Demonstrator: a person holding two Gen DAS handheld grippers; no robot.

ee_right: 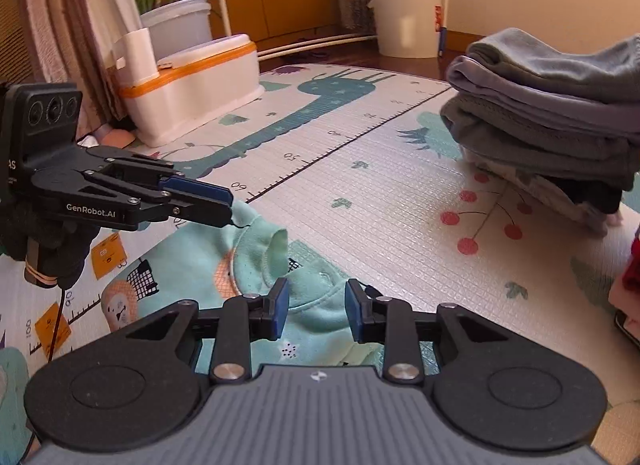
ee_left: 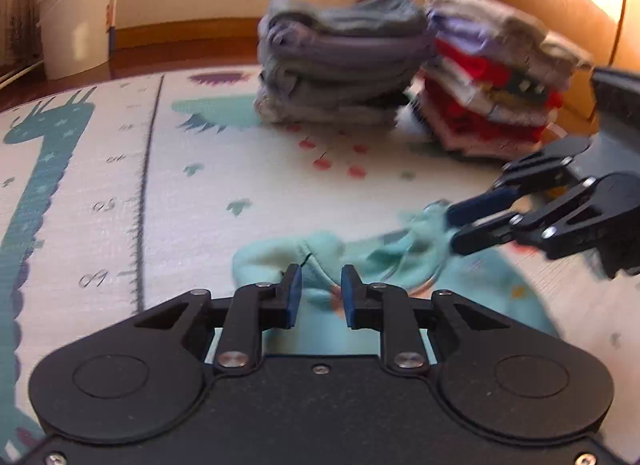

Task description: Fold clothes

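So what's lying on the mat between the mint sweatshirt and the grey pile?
Nothing; bare play mat, printed cherries only, in the right wrist view.

The left wrist view is motion-blurred throughout. The stack of grey clothes (ee_left: 340, 61) beyond the left gripper (ee_left: 320, 291) shows no countable layers, and the red and white stack (ee_left: 492, 93) beside it is smeared; its prints are unreadable. The right gripper (ee_left: 456, 225) enters from the right edge, which cuts off its body.

The mint sweatshirt (ee_right: 200, 261) is hidden in part behind the gripper body in both views; its lower half cannot be seen. In the right wrist view, the grey stack is cut off by the right edge. A red and pink pile (ee_right: 630, 277) shows only a sliver at that edge. The gloved hand (ee_right: 48, 237) holding the left gripper is cut off at the left edge.
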